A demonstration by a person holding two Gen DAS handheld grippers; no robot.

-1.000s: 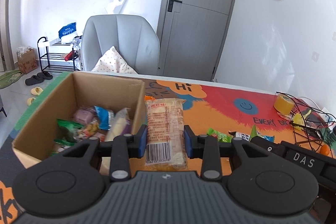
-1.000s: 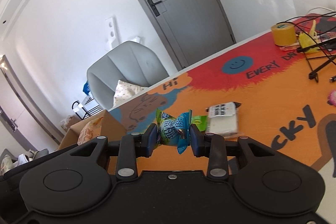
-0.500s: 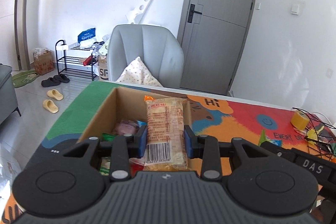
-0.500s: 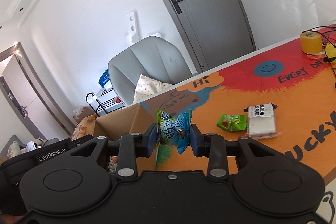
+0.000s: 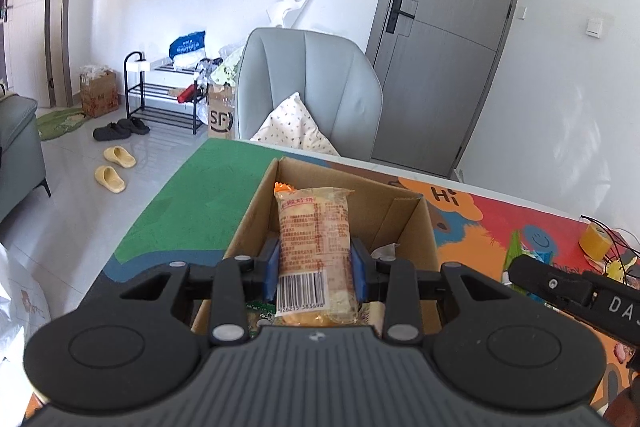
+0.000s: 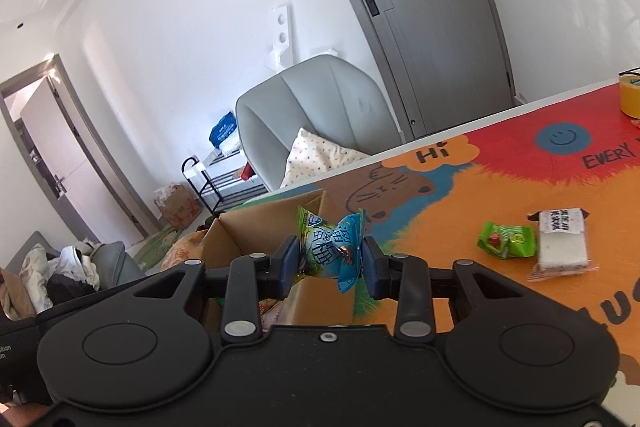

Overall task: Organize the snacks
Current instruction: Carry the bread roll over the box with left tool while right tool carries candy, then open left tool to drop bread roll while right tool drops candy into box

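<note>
Box [image 5: 408, 227], cardboard, open-topped, on the colourful mat [image 6: 500, 187], snacks inside; left gripper [image 5: 315, 273] over the box, pads clamped on an orange bread pack [image 5: 314, 243], barcode end nearest the camera; right gripper [image 6: 330, 261] at the box's near corner, clamped on a blue-green candy [image 6: 330, 247]; green packet [image 6: 506, 239] and white bar [image 6: 562, 241] lying on the mat, touching each other, well right of the box; tape roll [image 6: 630, 95] far right of the box.

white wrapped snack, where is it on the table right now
In the right wrist view the white wrapped snack lies on the orange part of the mat, far right, just beside the green packet, away from the cardboard box.
</note>
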